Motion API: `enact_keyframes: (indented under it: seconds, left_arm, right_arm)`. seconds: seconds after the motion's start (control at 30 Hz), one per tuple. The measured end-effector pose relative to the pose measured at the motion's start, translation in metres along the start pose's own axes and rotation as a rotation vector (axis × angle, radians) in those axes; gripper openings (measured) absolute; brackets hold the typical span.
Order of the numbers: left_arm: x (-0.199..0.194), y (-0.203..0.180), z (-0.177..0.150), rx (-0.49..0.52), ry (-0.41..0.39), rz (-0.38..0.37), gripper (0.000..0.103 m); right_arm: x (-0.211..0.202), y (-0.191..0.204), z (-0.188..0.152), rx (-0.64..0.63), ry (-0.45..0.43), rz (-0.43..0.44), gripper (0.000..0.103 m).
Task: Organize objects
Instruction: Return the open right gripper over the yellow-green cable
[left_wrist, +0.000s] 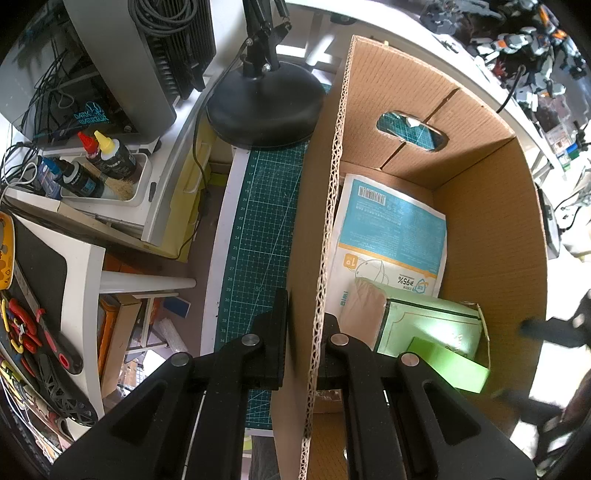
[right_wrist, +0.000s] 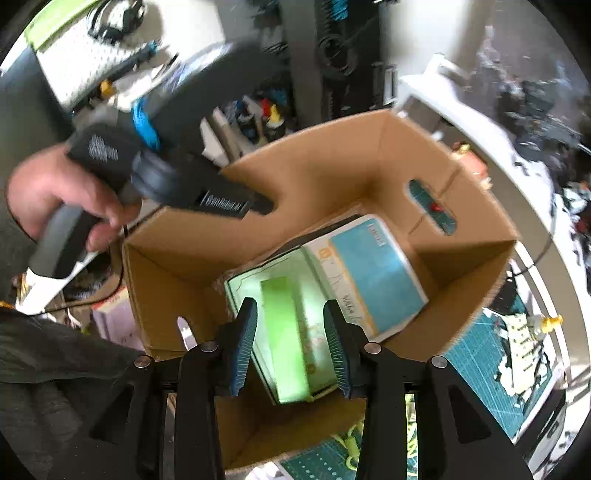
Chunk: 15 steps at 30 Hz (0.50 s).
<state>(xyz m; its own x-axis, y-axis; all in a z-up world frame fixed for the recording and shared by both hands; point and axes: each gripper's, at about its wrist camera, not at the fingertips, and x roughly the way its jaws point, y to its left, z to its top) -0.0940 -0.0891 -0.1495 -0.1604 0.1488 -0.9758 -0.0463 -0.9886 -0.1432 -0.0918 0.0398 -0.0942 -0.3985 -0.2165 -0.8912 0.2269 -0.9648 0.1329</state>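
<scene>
Bright daylight; glare whitens the green box (right_wrist: 284, 332). Right wrist view motion-blurred, fisheye edges bent and dark.

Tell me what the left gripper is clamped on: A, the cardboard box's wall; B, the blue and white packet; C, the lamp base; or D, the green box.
A: in the left wrist view the left gripper has one finger on each side of the cardboard box's wall, shut on its corrugated edge, while the green box lies loose inside.
</scene>
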Motion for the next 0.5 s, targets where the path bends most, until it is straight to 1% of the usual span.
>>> enact_keyframes:
  seconds: [0.1,0.23,0.43,0.5]
  left_arm:
    - [0.0,-0.001,0.0,0.001,0.001,0.001,0.007]
    - [0.002,-0.002,0.001,0.003,0.003,0.003,0.007]
    - [0.003,-0.003,0.004,0.007,0.007,0.004,0.007]
    - [0.003,-0.003,0.004,0.007,0.007,0.004,0.007]
  right_arm:
    - [-0.022,-0.016,0.0,0.07,-0.039,-0.013,0.039]
    - [-0.048,-0.042,-0.007,0.153,-0.084,-0.053,0.04]
    - [-0.069,-0.083,-0.029,0.267,-0.102,-0.112,0.04]
    - [-0.073,-0.093,-0.038,0.299,-0.102,-0.129,0.042]
